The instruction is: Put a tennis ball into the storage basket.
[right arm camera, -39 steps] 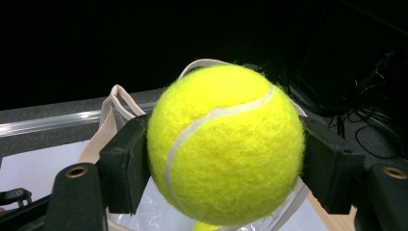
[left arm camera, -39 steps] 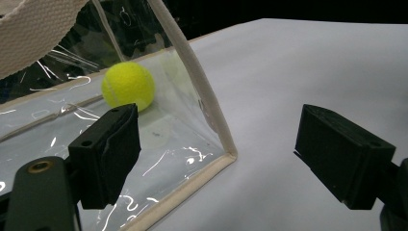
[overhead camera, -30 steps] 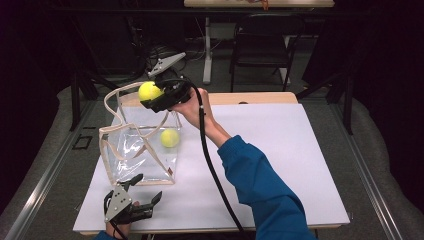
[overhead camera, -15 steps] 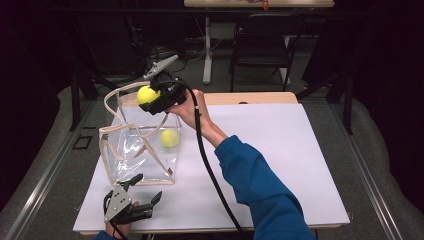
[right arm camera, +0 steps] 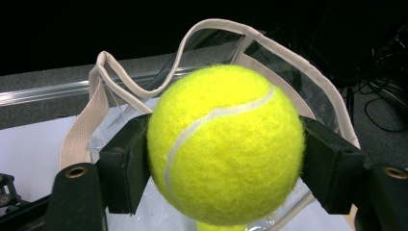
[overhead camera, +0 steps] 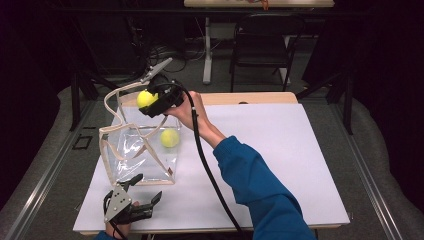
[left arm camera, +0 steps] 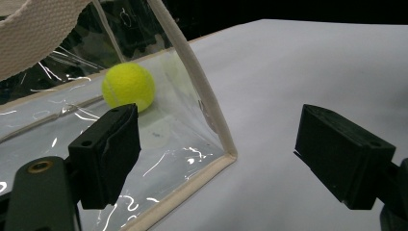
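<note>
Right gripper (overhead camera: 150, 101) reaching forward from outstretched blue-sleeved arm (overhead camera: 255, 180), hovering over top opening of clear plastic tote bag with beige webbing trim (overhead camera: 131, 155); jaws clamping fuzzy yellow tennis ball (right arm camera: 225, 144) from both sides. Second yellow tennis ball (overhead camera: 169, 137) lying inside bag on bottom. Left gripper (overhead camera: 145, 196) resting low near table's (overhead camera: 300, 160) front edge, just beside bag's near corner, jaws gaping apart, gripping nothing.

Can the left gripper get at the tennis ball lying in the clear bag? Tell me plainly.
Probably not from here. The left gripper, jaws open, sits outside the clear bag, whose wall stands between it and the tennis ball in the bag; the bag opens at the top.
</note>
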